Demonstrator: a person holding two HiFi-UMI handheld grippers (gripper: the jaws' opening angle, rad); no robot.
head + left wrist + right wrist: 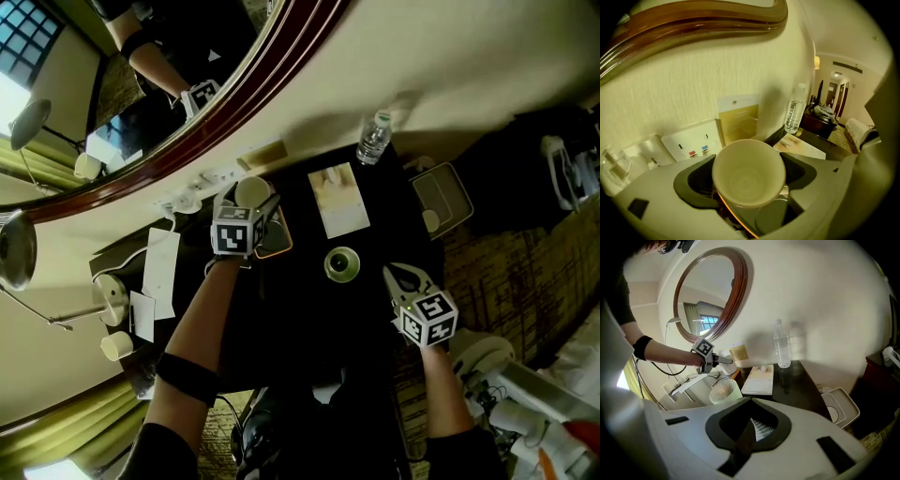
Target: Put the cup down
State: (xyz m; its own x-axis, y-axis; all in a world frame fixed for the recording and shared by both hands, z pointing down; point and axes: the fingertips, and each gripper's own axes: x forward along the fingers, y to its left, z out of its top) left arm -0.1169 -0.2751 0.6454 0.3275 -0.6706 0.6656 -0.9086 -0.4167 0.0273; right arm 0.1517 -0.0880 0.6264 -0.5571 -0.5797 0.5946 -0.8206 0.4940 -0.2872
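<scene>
A white cup point(749, 172) sits between the jaws of my left gripper point(748, 185), its mouth open toward the camera, and both dark pads point(696, 180) touch its sides. From above, the cup point(251, 191) is at the back left of the dark table point(309, 328), just over an orange-rimmed tray point(277, 246); whether it rests on anything is hidden. The left gripper point(249, 208) reaches toward the wall. My right gripper point(394, 275) hovers shut and empty over the table's right edge, and the right gripper view shows its jaws point(751, 427) pressed together.
A green textured glass point(342, 264) stands mid-table, a booklet point(338, 199) behind it and a water bottle point(374, 138) at the wall. A socket panel point(691, 145) and a card point(738, 117) are on the wall. A round mirror point(712, 291) hangs above.
</scene>
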